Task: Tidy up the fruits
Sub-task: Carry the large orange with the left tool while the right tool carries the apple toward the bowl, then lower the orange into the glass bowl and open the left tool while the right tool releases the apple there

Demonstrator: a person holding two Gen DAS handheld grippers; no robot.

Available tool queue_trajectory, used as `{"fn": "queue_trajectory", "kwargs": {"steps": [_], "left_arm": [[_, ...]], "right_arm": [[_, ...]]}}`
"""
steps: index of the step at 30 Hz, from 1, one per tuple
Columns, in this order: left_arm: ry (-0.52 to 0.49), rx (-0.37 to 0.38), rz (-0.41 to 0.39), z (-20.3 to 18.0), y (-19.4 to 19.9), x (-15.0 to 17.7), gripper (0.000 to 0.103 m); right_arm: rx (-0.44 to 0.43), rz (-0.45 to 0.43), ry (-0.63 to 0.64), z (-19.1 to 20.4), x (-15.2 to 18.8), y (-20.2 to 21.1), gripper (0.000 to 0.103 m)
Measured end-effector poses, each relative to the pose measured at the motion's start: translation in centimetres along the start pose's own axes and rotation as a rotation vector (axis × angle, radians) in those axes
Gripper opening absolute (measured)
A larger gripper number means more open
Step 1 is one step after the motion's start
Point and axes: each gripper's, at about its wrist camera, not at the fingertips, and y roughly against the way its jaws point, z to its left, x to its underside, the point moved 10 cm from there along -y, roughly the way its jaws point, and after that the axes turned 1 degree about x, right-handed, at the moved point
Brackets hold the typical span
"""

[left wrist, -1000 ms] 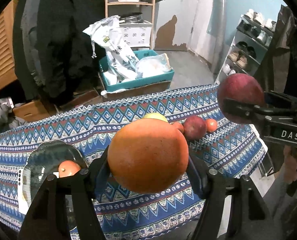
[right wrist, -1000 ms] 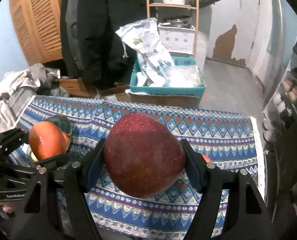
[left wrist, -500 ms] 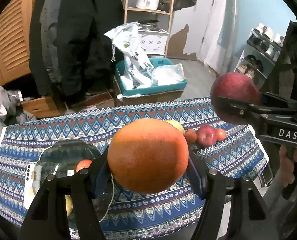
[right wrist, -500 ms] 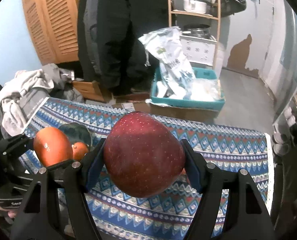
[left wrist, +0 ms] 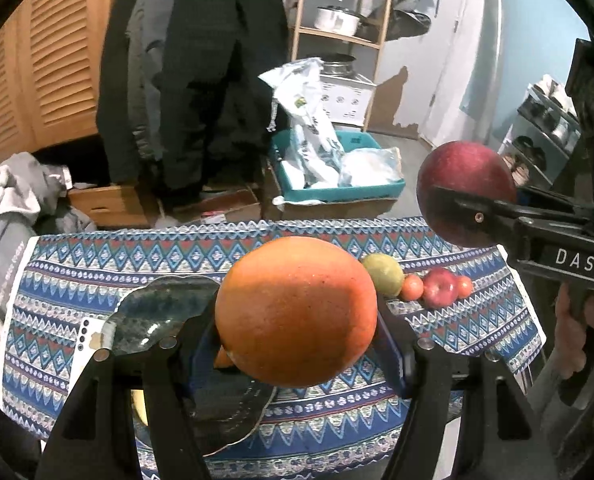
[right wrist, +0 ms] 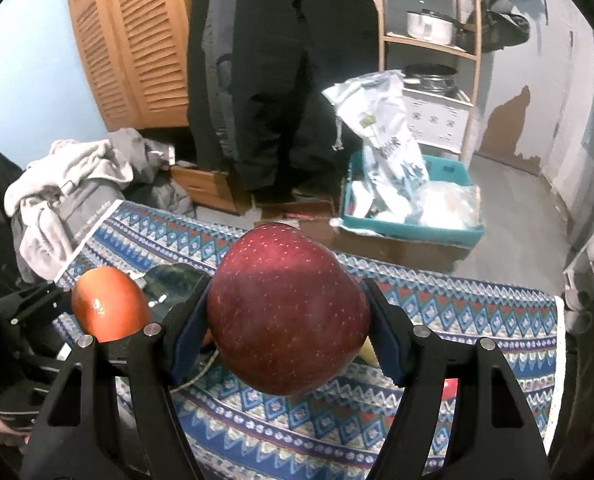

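Left wrist: round, dimpled orange (left wrist: pixel 295 310).

A large round orange (left wrist: pixel 297 312) with a dimpled skin sat clamped between the pads of the left tongs (left wrist: pixel 297 336), held above a dark glass dish (left wrist: pixel 153 316) on the patterned tabletop (left wrist: pixel 97 264). A deep red speckled apple (right wrist: pixel 287 312) was pinched in the right tongs (right wrist: pixel 287 344). Farther back on the cloth, a yellow-green fruit (left wrist: pixel 383 274), two small orange fruits (left wrist: pixel 412 287) and a small red apple (left wrist: pixel 439 287) lay in a touching row.
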Motion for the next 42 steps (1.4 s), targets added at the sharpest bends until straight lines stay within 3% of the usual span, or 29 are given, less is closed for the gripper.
{"fn": "queue_trajectory", "kwargs": {"steps": [27, 42], "left_arm": [[0.192, -0.147, 0.014, 12.8, 0.2, 2.0, 0.069], [0.283, -0.21, 0.112, 18.3, -4.2, 4.9, 0.069]], "right_arm": [[-0.122, 0.066, 0.091, 10.5, -2.7, -7.1, 0.072], [-0.162, 0.202, 0.105, 14.0, 0.0, -14.8, 0.072]]}}
